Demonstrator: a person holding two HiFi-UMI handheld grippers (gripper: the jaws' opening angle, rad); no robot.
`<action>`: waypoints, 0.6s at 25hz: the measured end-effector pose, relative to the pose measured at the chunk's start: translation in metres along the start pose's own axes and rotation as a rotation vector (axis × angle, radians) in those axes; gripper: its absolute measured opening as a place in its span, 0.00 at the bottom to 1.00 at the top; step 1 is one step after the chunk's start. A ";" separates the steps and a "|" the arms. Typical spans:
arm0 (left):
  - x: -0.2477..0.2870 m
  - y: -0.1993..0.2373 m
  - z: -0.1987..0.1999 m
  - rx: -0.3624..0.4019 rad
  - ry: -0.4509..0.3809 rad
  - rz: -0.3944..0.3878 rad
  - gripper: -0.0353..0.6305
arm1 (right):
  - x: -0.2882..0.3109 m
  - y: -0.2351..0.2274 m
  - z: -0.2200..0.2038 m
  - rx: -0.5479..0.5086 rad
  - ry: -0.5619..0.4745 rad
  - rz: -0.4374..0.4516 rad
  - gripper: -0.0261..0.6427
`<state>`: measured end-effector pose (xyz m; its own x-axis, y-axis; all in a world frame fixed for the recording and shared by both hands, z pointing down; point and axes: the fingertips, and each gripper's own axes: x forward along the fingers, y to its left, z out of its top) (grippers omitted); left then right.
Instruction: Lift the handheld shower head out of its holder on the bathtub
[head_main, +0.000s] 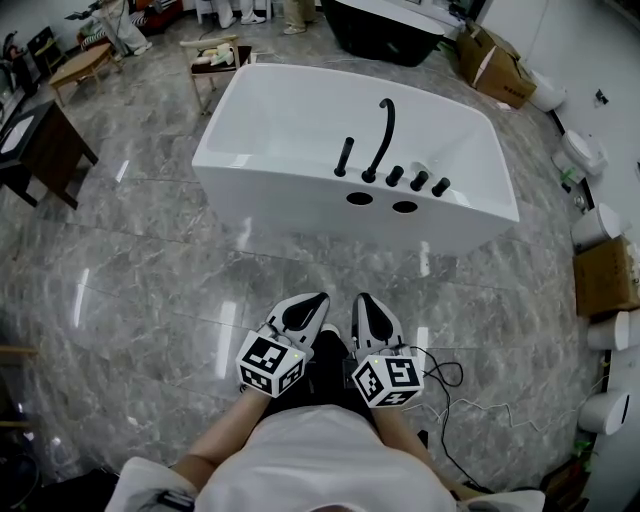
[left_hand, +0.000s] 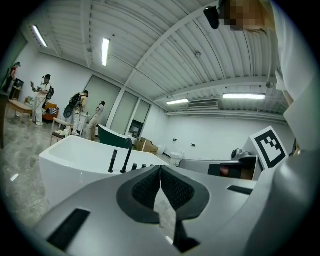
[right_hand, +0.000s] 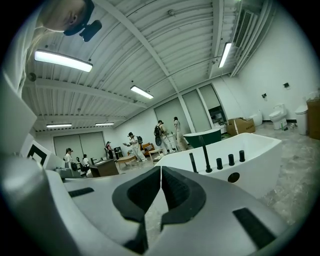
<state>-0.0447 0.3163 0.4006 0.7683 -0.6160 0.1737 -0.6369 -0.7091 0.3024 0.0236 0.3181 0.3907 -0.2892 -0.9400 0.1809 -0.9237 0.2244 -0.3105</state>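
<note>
The shower head (head_main: 344, 157) was seen as a slim black rod seated in its holder on the near rim of the tub (head_main: 283, 190), at the left end of a row of black fittings. The arched spout (head_main: 381, 138) stood just to its right and three knobs (head_main: 418, 181) followed further right. Its long axis stood upright, or nearly so, with the top end free above the rim. The left gripper (head_main: 318, 298) and the right gripper (head_main: 362, 298) were held side by side over the marble floor (head_main: 150, 290), well short of the tub, and both were aimed at it. In each gripper view the pads were pressed together with nothing between them. The shower head lay straight ahead on the far side of the grippers: slightly left of the jaw line in the left gripper view (left_hand: 113, 161) and slightly right of it in the right gripper view (right_hand: 193, 162). It was thus placed roughly between the two, and neither hand could be judged clearly nearer. Before the upright rod could be gripped from the side, the chosen jaws would have to be opened.
</note>
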 end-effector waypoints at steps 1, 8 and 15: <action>0.005 0.002 0.002 0.000 0.002 0.003 0.07 | 0.005 -0.003 0.002 0.001 0.004 0.005 0.07; 0.035 0.024 0.013 0.000 0.008 0.028 0.07 | 0.042 -0.022 0.016 0.017 0.015 0.030 0.07; 0.066 0.036 0.026 0.006 0.003 0.047 0.07 | 0.071 -0.042 0.030 0.020 0.017 0.059 0.07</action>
<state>-0.0192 0.2411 0.3984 0.7374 -0.6480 0.1905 -0.6730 -0.6812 0.2880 0.0494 0.2340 0.3884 -0.3471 -0.9209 0.1772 -0.8999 0.2740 -0.3392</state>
